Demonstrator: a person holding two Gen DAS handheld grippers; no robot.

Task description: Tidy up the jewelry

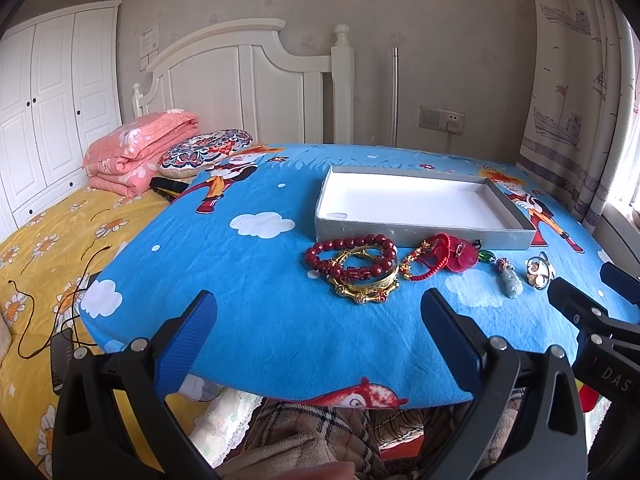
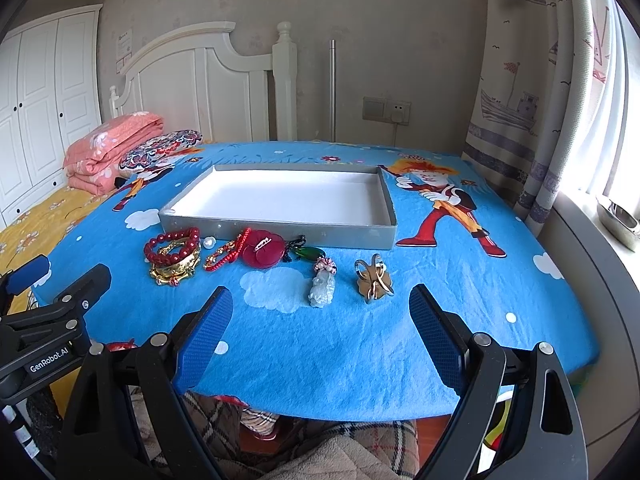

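Note:
A shallow grey box (image 1: pixel 424 235) (image 2: pixel 280 230) with a white inside stands on the blue cartoon tablecloth (image 1: pixel 260 320) (image 2: pixel 340 340). In front of it lies a row of jewelry: a red bead bracelet (image 1: pixel 350 258) (image 2: pixel 172 246) on a gold bangle (image 1: pixel 366 290) (image 2: pixel 176 270), a red cord bracelet (image 1: pixel 430 260) (image 2: pixel 228 254), a red pouch (image 2: pixel 264 254), a green stone (image 2: pixel 308 253), a pale jade pendant (image 1: pixel 512 282) (image 2: pixel 322 288) and a gold clover brooch (image 1: pixel 538 274) (image 2: pixel 374 280). My left gripper (image 1: pixel 320 332) is open and empty near the front edge. My right gripper (image 2: pixel 322 328) is open and empty before the pendant.
A bed with a yellow sheet (image 1: pixel 44 248), a folded pink quilt (image 1: pixel 136 152) and a patterned pillow (image 1: pixel 204 150) lies to the left. A curtain (image 2: pixel 532 120) and windowsill (image 2: pixel 592 248) are on the right. A plaid blanket (image 1: pixel 320 432) shows below the table's front edge.

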